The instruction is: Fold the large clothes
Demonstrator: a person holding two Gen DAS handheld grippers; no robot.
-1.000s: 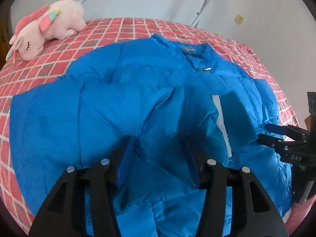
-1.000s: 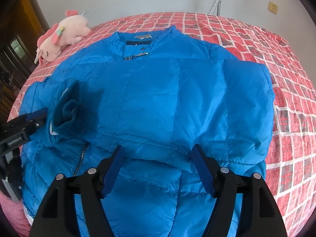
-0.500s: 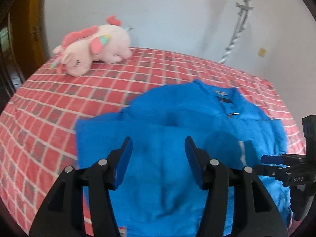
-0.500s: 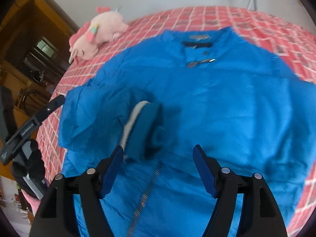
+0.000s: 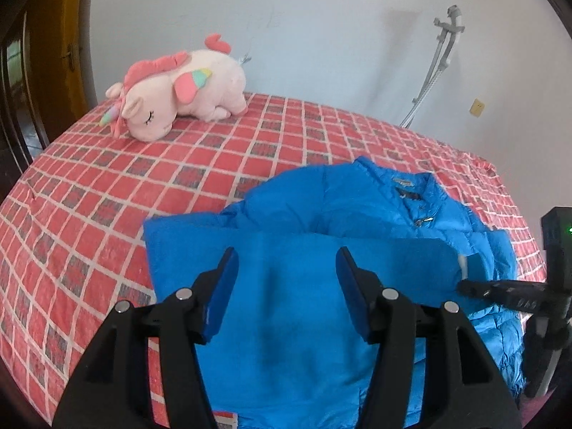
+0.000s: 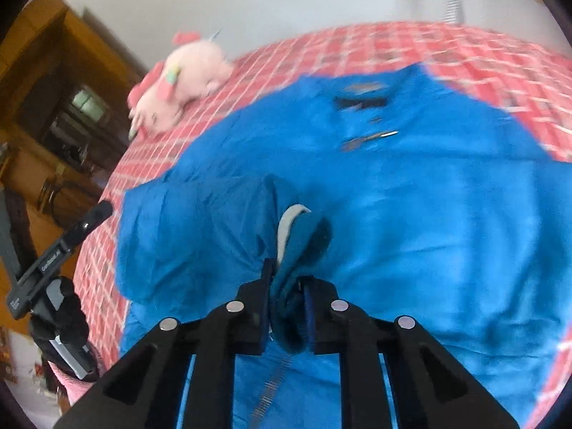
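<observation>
A bright blue puffer jacket (image 5: 321, 221) lies front up on the bed, collar toward the wall; it also shows in the right wrist view (image 6: 411, 196). Its left sleeve (image 5: 304, 286) is folded across the body. My left gripper (image 5: 286, 279) is open and empty above that sleeve. My right gripper (image 6: 287, 286) is shut on the sleeve cuff (image 6: 296, 228), which shows a white lining. The right gripper also shows at the right edge of the left wrist view (image 5: 464, 286), pinching the cuff.
The bed has a red checked cover (image 5: 107, 193). A pink plush unicorn (image 5: 175, 89) lies at its far left corner. A grey crutch (image 5: 432, 68) leans on the white wall. Dark wooden furniture (image 6: 46, 107) stands left of the bed.
My right gripper swung left and shut on the sleeve cuff. My left gripper let go of the sleeve, opened and pulled back and up to the left.
</observation>
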